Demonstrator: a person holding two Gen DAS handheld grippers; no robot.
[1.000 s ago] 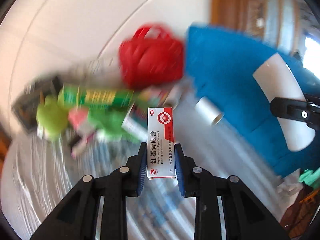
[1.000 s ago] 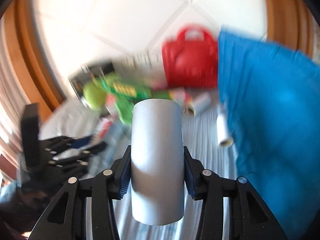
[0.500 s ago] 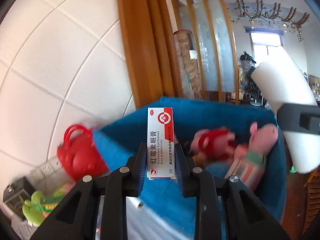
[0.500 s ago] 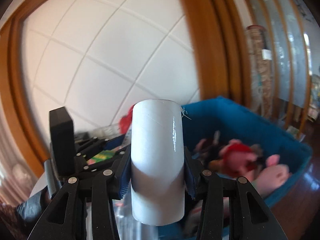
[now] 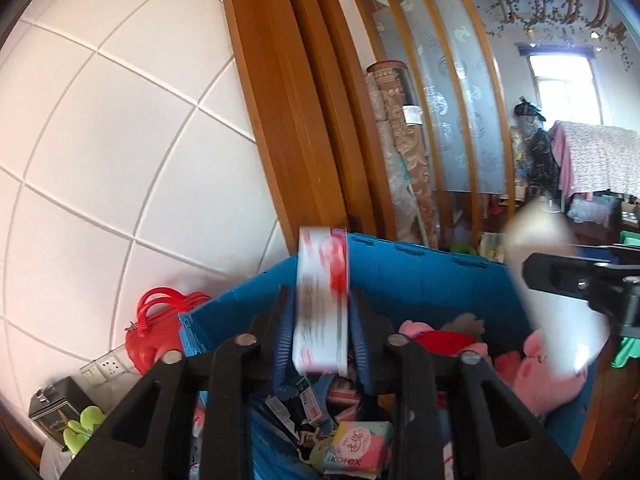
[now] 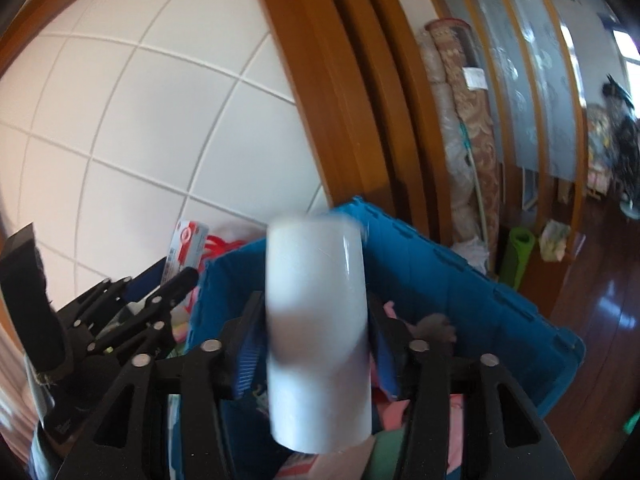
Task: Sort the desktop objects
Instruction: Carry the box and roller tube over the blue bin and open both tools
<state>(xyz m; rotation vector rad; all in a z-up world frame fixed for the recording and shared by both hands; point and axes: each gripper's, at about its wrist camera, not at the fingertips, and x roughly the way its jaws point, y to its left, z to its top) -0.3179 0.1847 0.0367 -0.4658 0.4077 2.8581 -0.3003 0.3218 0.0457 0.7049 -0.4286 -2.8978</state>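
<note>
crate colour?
Blue crate; clearest in the right wrist view.

Our jaws are opening over the crate [image 5: 420, 276]: the box [image 5: 320, 300] and roll [image 6: 316, 332], gripped before, now blur loose between them.

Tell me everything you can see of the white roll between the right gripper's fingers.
The white cylindrical roll looks smooth and glossy, like plastic film or paper, with a light streak down its side. It stands roughly upright, long axis along the fingers, and is motion-blurred. It sits between the right gripper's blue-padded fingers, whose jaws are opening, with small gaps showing on both sides, so it appears released. Below and behind it is the open blue plastic bin of toys. The left wrist view shows it only as a pale blur.
</note>
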